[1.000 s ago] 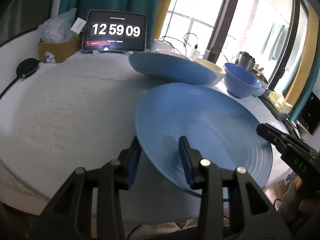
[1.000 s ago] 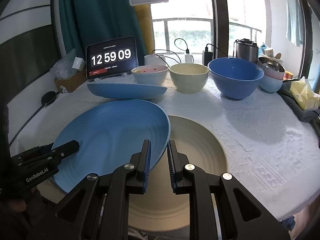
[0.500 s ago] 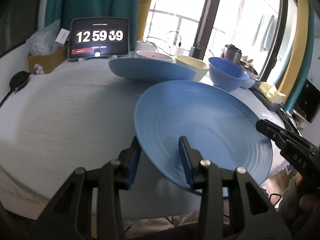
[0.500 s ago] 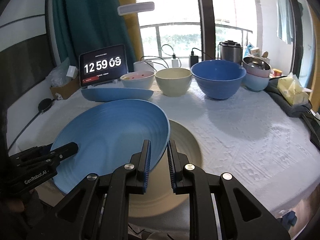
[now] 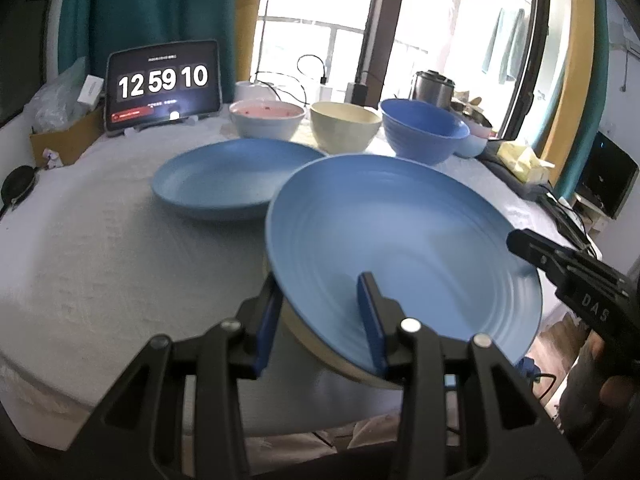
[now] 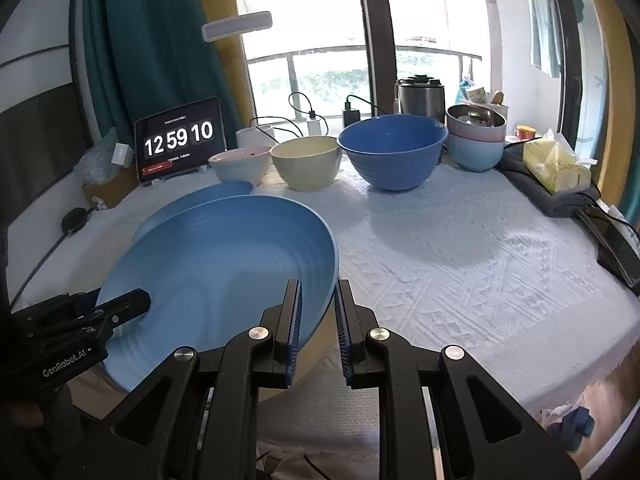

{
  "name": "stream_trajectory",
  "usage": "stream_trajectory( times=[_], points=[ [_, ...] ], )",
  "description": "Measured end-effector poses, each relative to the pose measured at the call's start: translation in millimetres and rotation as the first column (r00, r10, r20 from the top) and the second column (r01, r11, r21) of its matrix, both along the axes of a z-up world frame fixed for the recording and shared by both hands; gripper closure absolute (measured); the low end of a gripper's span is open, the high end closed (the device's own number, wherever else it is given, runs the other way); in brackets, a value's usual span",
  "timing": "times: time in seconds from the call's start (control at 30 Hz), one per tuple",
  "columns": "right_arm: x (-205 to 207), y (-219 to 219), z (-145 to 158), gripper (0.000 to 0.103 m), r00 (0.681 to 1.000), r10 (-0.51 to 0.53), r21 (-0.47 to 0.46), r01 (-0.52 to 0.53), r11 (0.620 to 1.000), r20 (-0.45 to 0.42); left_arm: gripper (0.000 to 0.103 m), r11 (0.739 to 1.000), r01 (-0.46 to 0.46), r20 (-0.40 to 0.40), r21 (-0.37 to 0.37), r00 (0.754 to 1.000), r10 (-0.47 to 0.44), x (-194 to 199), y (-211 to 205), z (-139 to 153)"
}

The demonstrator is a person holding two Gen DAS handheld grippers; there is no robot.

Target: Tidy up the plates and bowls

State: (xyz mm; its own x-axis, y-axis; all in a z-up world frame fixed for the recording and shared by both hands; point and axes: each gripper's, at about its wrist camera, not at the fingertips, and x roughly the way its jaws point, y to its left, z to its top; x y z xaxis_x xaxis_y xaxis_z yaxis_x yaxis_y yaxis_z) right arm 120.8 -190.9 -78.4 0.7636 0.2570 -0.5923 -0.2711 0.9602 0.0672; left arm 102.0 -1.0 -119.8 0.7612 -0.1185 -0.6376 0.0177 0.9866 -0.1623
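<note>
A large ribbed blue plate (image 5: 404, 248) (image 6: 224, 264) lies on top of a cream plate (image 5: 340, 360) (image 6: 316, 344) at the table's near edge. My left gripper (image 5: 320, 320) is shut on the stacked plates' near left rim. My right gripper (image 6: 318, 320) is shut on their right rim; it shows in the left wrist view (image 5: 560, 264). A second blue plate (image 5: 232, 176) (image 6: 192, 204) lies flat behind them.
A row of bowls stands at the back: pink-white (image 6: 240, 164), cream (image 6: 308, 164), large blue (image 6: 394, 152), and a stacked pair (image 6: 476, 140). A clock tablet (image 6: 178, 140), cables, a kettle (image 6: 420, 96), tissues (image 6: 556, 164) and a phone (image 6: 616, 248) ring the white-clothed table (image 6: 460, 248).
The blue plate has come down onto the cream plate, which now shows only as a rim beneath it. Both cameras rose and tilted, bringing the back bowls higher into view.
</note>
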Motion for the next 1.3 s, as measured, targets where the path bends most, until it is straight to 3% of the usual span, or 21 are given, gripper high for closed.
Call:
stream_trajectory(
  times=[0.3, 0.7, 0.97, 1.13, 1.3],
  points=[
    [6, -4, -12, 0.085, 0.999, -0.01, 0.002, 0.01, 1.0, -0.031, 0.063, 1.0, 0.002, -0.04, 0.014, 0.999, -0.001, 11, -4, -12],
    [21, -6, -28, 0.084, 0.996, -0.024, 0.011, 0.025, 1.0, -0.084, 0.062, 0.998, -0.015, -0.033, 0.062, 0.999, 0.017, 17, -8, -15],
    [27, -5, -33, 0.084, 0.994, -0.03, 0.006, 0.03, 1.0, -0.101, 0.052, 0.997, -0.07, -0.008, 0.036, 0.998, 0.07, 14, 9, -12],
    [31, -11, -34, 0.084, 0.992, -0.046, 0.019, 0.048, 0.999, -0.117, 0.051, 0.994, -0.104, -0.036, 0.035, 0.994, 0.105, 18, 19, -18],
    [31, -9, -36, 0.084, 0.99, -0.038, 0.025, 0.041, 0.999, -0.133, 0.051, 0.999, -0.038, -0.095, 0.029, 0.995, 0.04, 26, 8, -30]
  ],
)
